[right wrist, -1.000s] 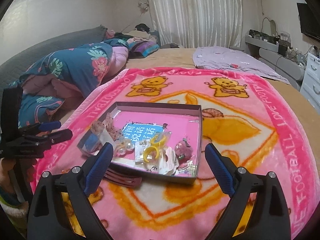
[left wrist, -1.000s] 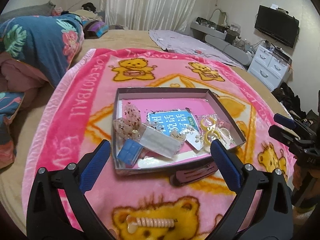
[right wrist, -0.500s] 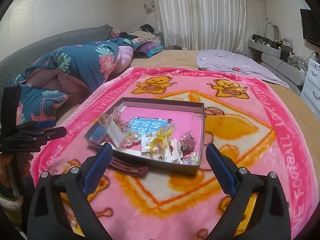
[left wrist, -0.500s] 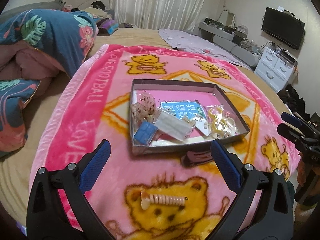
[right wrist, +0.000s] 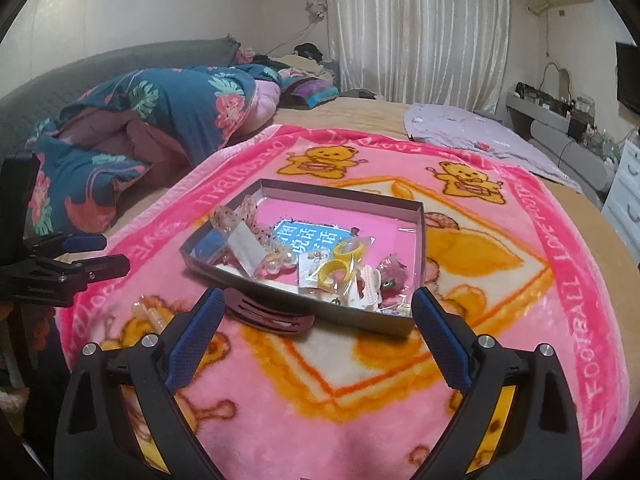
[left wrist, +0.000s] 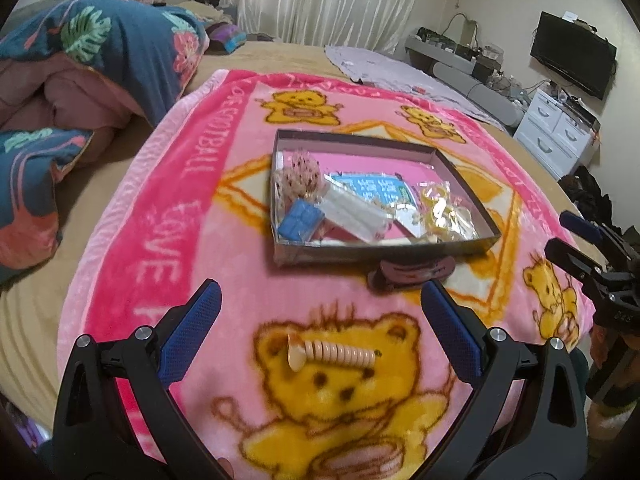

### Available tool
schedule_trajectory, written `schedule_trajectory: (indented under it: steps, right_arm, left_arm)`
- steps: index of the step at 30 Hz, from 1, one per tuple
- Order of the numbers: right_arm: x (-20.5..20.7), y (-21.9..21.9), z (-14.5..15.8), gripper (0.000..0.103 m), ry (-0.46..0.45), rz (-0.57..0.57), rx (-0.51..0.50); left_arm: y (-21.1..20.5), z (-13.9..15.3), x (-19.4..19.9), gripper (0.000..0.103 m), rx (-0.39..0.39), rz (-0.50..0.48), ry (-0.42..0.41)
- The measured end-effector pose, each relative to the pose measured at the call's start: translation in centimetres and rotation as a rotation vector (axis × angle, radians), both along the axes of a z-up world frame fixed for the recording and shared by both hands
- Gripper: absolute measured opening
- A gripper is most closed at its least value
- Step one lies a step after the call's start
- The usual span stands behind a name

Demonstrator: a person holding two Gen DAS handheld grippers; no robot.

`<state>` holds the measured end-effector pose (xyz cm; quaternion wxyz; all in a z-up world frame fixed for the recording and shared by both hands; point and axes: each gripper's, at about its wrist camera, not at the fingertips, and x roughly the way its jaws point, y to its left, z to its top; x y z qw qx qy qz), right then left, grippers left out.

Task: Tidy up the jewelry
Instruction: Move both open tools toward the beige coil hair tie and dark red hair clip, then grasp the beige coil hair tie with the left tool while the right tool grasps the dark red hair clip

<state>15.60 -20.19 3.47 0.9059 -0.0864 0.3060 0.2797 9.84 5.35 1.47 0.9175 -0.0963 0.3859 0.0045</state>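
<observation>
Bear blanket [left wrist: 168,216], quilt [right wrist: 168,112], television [left wrist: 572,54]

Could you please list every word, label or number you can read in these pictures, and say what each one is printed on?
"LOVE FOOTBALL": pink blanket border, repeated around the edges, upside down on the far side.
"说话": blue card lying in the tray; its other Chinese characters are partly hidden or blurred.
Small letters on the right gripper body, seen from the left wrist: too blurred to read.
TV and dresser: no legible text.

Half tucked behind the near wall of the tray [left wrist: 384,246]: dark hair clip [left wrist: 412,272]; too jumbled and small to identify inside it: clear packets [right wrist: 340,272] around the yellow rings [right wrist: 336,270].
</observation>
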Motion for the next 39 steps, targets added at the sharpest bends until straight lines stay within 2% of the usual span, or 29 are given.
schedule_trajectory:
  steps: [13,22,28,34,37,39]
  right_arm:
    - [-1.1,1.6,-1.4,0.094,0.02,0.044,-0.027]
    - [-0.7,2.3,-2.8,0.094,0.047,0.057,-0.044]
    - [0.1,2.0,-3.8,0.094,0.071,0.042,-0.045]
    - [1.2,2.1,-5.3,0.094,0.11,0.031,-0.05]
    - [2.1,2.3,-6.3,0.094,0.133,0.022,-0.059]
    - [2.8,2.5,-7.0,0.094,0.16,0.021,-0.05]
  left_arm:
    - [-0.3,-2.7,-2.0,0.093,-0.031,-0.01,0.083]
    - [-0.1,-5.1,-1.9,0.093,-0.14,-0.039,0.15]
    - [-1.0,-6.2,-1.0,0.084,-0.181,-0.067,0.168]
    - [-1.0,-7.2,0.7,0.073,-0.206,-0.039,0.179]
    - [-0.4,-7.7,1.7,0.065,-0.215,-0.011,0.183]
    - [-0.2,-7.9,2.2,0.053,-0.202,0.003,0.181]
